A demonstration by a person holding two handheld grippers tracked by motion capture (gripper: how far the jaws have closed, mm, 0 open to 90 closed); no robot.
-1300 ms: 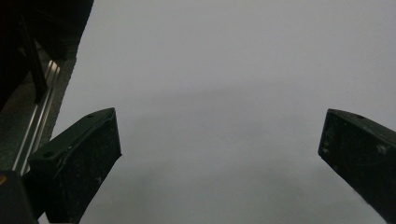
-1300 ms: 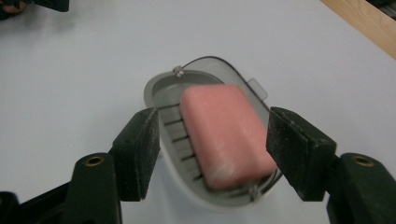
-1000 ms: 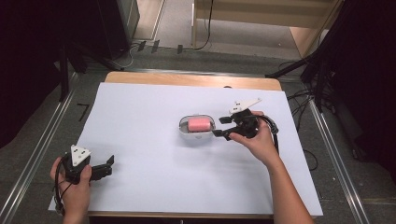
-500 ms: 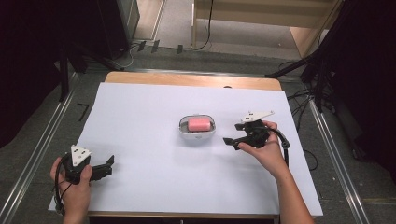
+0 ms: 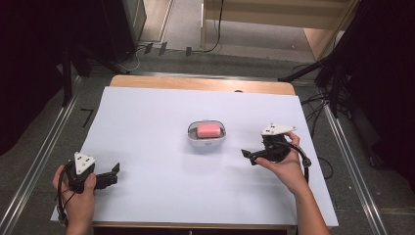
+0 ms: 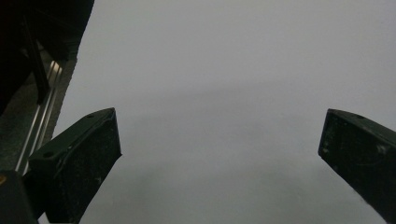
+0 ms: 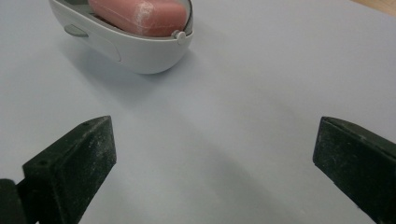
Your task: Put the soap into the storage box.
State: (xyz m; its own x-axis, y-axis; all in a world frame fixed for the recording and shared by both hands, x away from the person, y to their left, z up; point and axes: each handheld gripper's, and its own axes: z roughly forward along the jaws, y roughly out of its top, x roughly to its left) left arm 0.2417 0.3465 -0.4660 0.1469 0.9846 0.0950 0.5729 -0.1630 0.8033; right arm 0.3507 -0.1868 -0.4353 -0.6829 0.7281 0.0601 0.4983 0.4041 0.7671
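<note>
A white soap dish [image 5: 206, 143] holding a pink bar of soap [image 5: 209, 130] stands in the middle of the white sheet. My right gripper [image 5: 248, 156] rests to the right of the dish, apart from it, pointing left toward it. Its jaws have just been opening and now stand wide with nothing between them. In the right gripper view the dish [image 7: 140, 51] and soap [image 7: 140, 16] lie ahead of the right gripper [image 7: 215, 154], beyond its open jaws. My left gripper [image 5: 115, 175] sits at the near left of the sheet, open over bare paper; the left gripper view [image 6: 219, 149] shows the same.
The white sheet [image 5: 161, 186] covers a wooden table whose far edge [image 5: 200, 83] shows bare. Metal rails [image 5: 39, 161] run along both sides of the table. Cables [image 5: 318, 103] lie on the floor at the far right.
My right gripper has drawn back from the soap dish to the right and toward the person, and its jaws have opened. The dish stays put with the soap in it. The left gripper has not moved.
</note>
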